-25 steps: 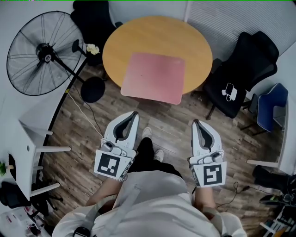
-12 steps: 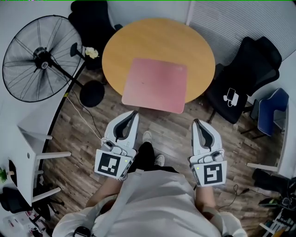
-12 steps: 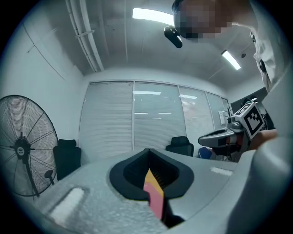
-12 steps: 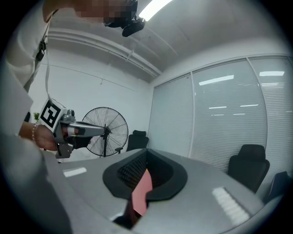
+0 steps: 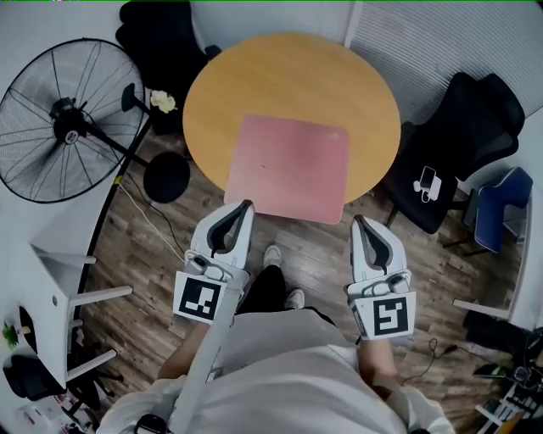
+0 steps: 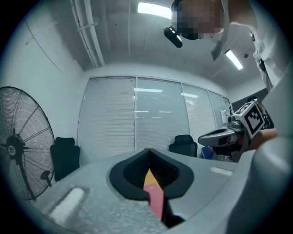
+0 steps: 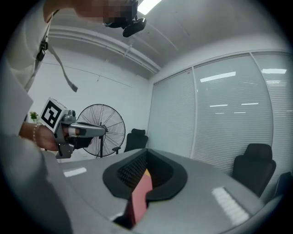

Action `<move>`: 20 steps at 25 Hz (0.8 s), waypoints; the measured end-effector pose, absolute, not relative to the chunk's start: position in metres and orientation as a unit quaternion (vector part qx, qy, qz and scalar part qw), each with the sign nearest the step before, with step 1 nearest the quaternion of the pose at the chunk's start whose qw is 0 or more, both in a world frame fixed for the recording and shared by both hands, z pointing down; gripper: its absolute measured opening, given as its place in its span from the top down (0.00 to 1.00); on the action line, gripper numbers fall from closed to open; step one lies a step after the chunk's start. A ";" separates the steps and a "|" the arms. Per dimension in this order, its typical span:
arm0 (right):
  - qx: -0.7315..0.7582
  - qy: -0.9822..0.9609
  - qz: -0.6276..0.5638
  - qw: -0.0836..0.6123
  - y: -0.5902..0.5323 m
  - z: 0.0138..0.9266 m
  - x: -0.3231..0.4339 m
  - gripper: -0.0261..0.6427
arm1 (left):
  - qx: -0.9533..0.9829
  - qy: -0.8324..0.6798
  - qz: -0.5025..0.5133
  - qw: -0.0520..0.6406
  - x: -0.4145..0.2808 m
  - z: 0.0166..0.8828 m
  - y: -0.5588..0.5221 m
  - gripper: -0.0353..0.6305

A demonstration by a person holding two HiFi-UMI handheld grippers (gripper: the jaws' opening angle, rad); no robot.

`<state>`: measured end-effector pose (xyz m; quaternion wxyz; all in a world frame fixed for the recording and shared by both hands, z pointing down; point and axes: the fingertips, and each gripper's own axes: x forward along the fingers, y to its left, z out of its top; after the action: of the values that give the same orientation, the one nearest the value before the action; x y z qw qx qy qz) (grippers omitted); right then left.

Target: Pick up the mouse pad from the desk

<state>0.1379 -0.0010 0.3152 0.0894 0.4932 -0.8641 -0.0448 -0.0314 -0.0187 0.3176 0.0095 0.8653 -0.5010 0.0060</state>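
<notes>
A pink mouse pad (image 5: pixel 288 165) lies on the round wooden table (image 5: pixel 288 76), its near edge hanging over the table's rim. My left gripper (image 5: pixel 245 206) is shut and points level, its tip at the pad's near left corner in the head view. Just short of the pad's near right corner, my right gripper (image 5: pixel 357 221) is also shut. In the left gripper view the jaws (image 6: pixel 149 157) are closed, with a sliver of the pink pad (image 6: pixel 155 196) showing ahead through the slot. The right gripper view (image 7: pixel 145 157) shows the same pink strip (image 7: pixel 139 196). Whether either tip touches the pad I cannot tell.
A standing fan (image 5: pixel 59 123) with a round black base (image 5: pixel 167 176) is left of the table. Black office chairs stand at the right (image 5: pixel 458 144) and behind (image 5: pixel 157 25), a blue chair (image 5: pixel 501 212) at the far right. A white side table (image 5: pixel 59 280) is at my left.
Both grippers have moved forward together toward the table; the pad's near edge now sits right at their tips. The jaws stay shut.
</notes>
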 end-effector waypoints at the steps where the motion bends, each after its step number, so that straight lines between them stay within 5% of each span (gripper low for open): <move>1: 0.494 -0.864 -0.042 0.094 -0.009 0.318 0.137 0.95 | 0.866 -0.501 0.006 0.012 -0.033 0.319 -0.027 0.94; 20: 0.501 -0.858 -0.052 0.098 -0.138 0.323 0.092 0.95 | 0.876 -0.482 0.014 0.003 -0.075 0.330 -0.159 0.94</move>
<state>0.0921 -0.1379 0.3235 0.0978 0.5013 -0.8582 -0.0518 -0.0746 -0.1591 0.3302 0.0032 0.8763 -0.4815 0.0139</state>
